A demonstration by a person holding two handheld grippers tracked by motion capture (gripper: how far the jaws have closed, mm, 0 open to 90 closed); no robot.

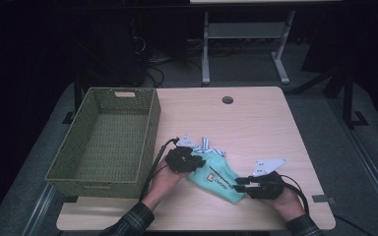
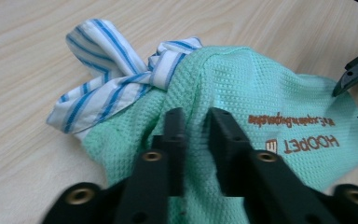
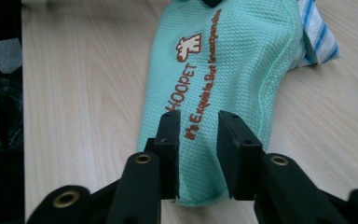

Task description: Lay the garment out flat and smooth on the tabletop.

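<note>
A mint-green waffle cloth with orange lettering lies on the wooden table, partly over a blue-and-white striped cloth. My left gripper sits at the green cloth's left end. In the left gripper view its jaws stand close together, pinching a fold of the green cloth, with the striped cloth just beyond. My right gripper is at the cloth's near right end. In the right gripper view its jaws stand slightly apart over the flat green cloth without pressing on it.
A green woven basket stands at the table's left, close to my left hand. The table has a cable hole near its far edge. A desk frame and cables stand on the floor behind.
</note>
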